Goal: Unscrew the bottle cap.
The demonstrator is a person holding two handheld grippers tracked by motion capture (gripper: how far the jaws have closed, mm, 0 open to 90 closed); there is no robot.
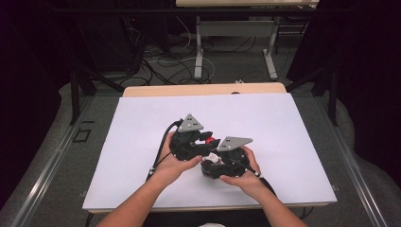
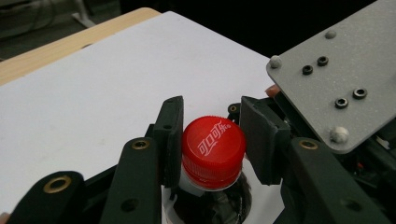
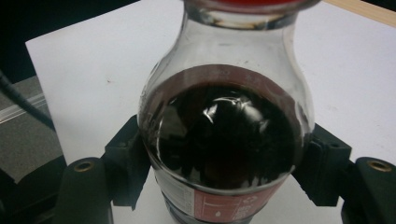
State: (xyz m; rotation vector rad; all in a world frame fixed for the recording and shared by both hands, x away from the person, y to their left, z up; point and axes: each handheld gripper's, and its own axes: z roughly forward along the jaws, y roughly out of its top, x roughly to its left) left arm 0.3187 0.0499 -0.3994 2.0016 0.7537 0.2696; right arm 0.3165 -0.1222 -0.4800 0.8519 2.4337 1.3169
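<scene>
At the centre of the high view we see a white-topped table [image 1: 142, 142], its wooden edge showing along the far side, and low in the frame a person's two forearms coming up from the bottom edge. Just below the middle of that frame the two hands meet, each carrying a black gripper with a grey three-cornered plate on top.

Between them is a soda bottle [image 3: 224, 140] of clear plastic holding dark liquid, with a red-and-white label low on its body. In the right gripper view it rises through the centre of the frame, and the right gripper [image 3: 226, 158] is clamped on its round body, one pad pressed to each flank.

In the left gripper view, at lower centre, the red cap [image 2: 213, 151] sits between the black jaws of the left gripper [image 2: 215, 140]. The left-hand pad is against the cap; the right-hand pad seems to us to touch it too, though the angle leaves that contact less plain. We read this claw as closed on the cap.
</scene>
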